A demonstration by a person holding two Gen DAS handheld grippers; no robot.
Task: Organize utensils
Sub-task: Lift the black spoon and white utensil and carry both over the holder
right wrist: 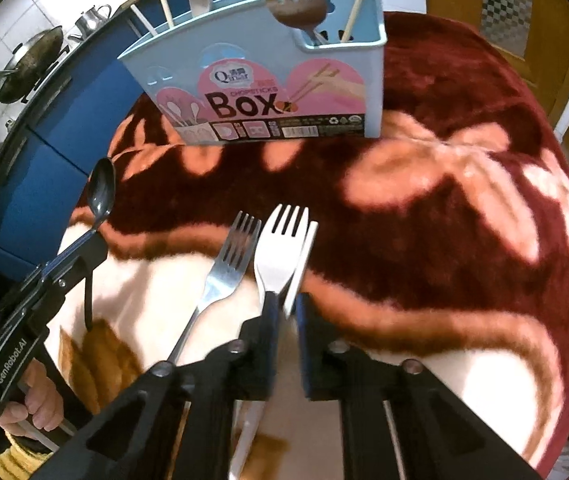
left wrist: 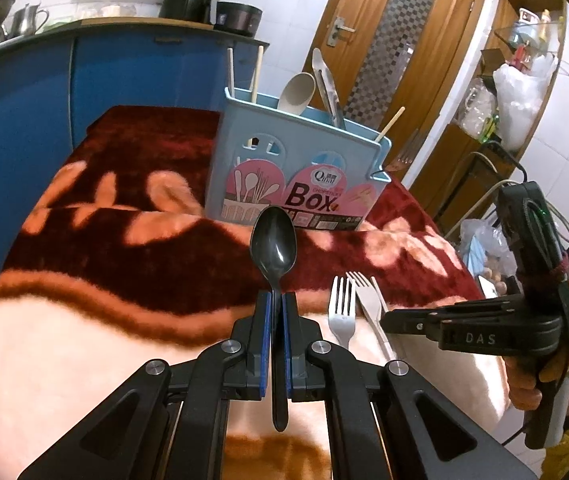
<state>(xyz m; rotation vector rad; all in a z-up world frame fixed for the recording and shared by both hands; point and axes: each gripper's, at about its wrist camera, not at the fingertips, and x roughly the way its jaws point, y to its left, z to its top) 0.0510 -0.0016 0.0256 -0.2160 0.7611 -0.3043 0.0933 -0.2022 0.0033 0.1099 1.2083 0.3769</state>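
My left gripper (left wrist: 276, 300) is shut on a dark grey spoon (left wrist: 274, 246), bowl pointing forward toward the light blue utensil box (left wrist: 296, 160); it also shows in the right wrist view (right wrist: 102, 194). My right gripper (right wrist: 286, 304) sits around the handles of a white plastic fork (right wrist: 280, 248) and a white chopstick (right wrist: 302, 264) lying on the blanket, jaws slightly apart. A metal fork (right wrist: 230, 264) lies just left of them. The box (right wrist: 268, 80) holds chopsticks, a beige spoon and a brown fork.
The table is covered by a red and peach floral blanket (right wrist: 444, 208). Blue cabinets (left wrist: 24, 120) with cookware stand behind on the left. A wooden door (left wrist: 396, 40) and a cluttered shelf (left wrist: 520, 92) are on the right.
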